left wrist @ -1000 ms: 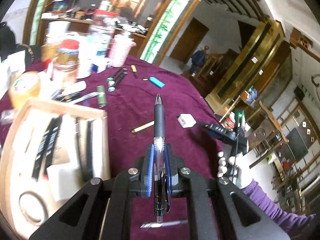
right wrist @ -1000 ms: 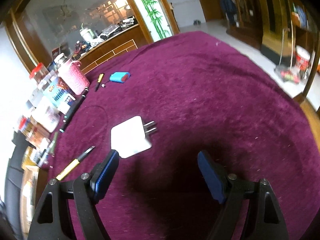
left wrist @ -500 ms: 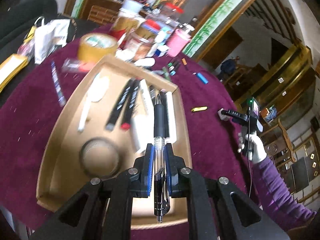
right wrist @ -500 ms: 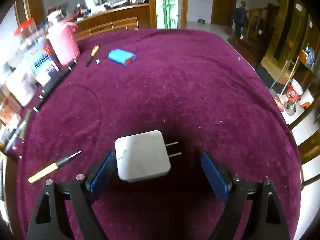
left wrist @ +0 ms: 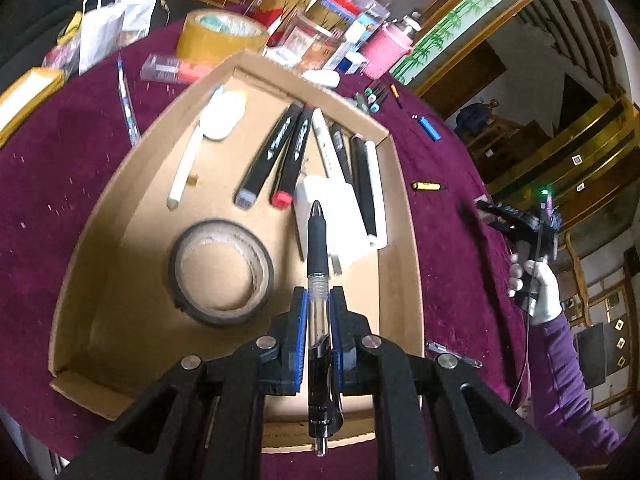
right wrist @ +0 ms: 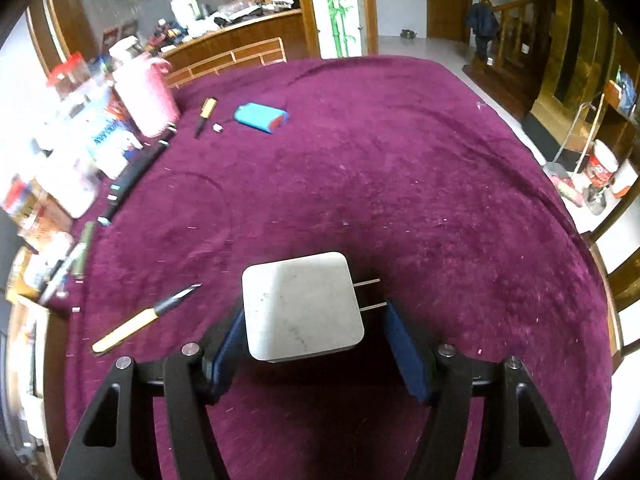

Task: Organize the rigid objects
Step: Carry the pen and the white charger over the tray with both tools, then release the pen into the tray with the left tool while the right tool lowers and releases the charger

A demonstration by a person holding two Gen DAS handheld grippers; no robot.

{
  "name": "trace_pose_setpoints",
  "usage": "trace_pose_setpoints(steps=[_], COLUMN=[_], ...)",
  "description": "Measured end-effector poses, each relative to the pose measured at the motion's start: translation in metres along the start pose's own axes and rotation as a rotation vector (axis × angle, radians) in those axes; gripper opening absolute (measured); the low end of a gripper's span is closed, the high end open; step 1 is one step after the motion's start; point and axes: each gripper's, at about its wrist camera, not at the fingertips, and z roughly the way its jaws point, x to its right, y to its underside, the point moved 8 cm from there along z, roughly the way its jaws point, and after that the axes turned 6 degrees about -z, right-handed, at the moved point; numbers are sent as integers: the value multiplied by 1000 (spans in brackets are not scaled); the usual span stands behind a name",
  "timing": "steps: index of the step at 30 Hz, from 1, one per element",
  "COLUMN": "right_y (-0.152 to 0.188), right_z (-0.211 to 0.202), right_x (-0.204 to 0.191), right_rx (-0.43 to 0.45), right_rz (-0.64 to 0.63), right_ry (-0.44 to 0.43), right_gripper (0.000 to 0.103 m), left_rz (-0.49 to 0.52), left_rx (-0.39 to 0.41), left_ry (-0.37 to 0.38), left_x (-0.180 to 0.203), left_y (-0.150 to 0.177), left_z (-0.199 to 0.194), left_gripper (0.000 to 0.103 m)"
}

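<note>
My left gripper (left wrist: 318, 312) is shut on a black pen (left wrist: 318, 256) and holds it above the near part of a cardboard tray (left wrist: 404, 216). The tray holds markers (left wrist: 280, 152), a white charger (left wrist: 332, 212) and a tape roll (left wrist: 222, 270). My right gripper (right wrist: 316, 340) is open, its blue pads on either side of a white plug adapter (right wrist: 300, 306) that lies on the purple cloth with its prongs pointing right. The left pad is close to the adapter; the right pad stands apart from it.
A yellow-handled craft knife (right wrist: 140, 320) lies left of the adapter. A blue lighter (right wrist: 260, 118), a small screwdriver (right wrist: 204, 114), a pink cup (right wrist: 144, 96) and jars stand at the far left. Brown tape (left wrist: 220, 36) and a loose pen (left wrist: 128, 104) lie beyond the tray.
My left gripper has carried the pen from over the cloth to above the tray. My right gripper has moved up to the adapter, and its jaws have narrowed around it.
</note>
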Motion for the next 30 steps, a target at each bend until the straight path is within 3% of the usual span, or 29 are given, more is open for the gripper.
trace_pose_setpoints(steps=[6, 10, 13, 15, 19, 21, 26, 30], right_y=[13, 28, 44, 55, 85, 106, 159, 189], right_z=[-36, -55, -70, -77, -89, -94, -98, -88], right_x=[-56, -106, -150, -176, -233, -263, -327, -355], right_rx=[32, 35, 27, 15, -17, -39, -100, -122], right_rz=[-81, -148, -208, -244, -342, -407, -568, -667], right_ry=[-110, -201, -277, -323, -408, -445, -495, -456], right_gripper=[71, 71, 71, 71, 71, 71, 72, 72], left_rz=[-44, -18, -31, -38, -27, -38, -98, -139], left_rx=[-30, 18, 36, 51, 130, 183, 305, 338], left_ry=[-38, -118, -104, -69, -16, -6, -33, -60], left_x=[-14, -14, -11, -6, 2, -1, -32, -57], left_y=[-4, -16, -22, -20, -11, -9, -4, 2], left_z=[16, 18, 19, 12, -25, -46, -93, -108], left_gripper=[11, 12, 27, 46, 52, 64, 68, 68])
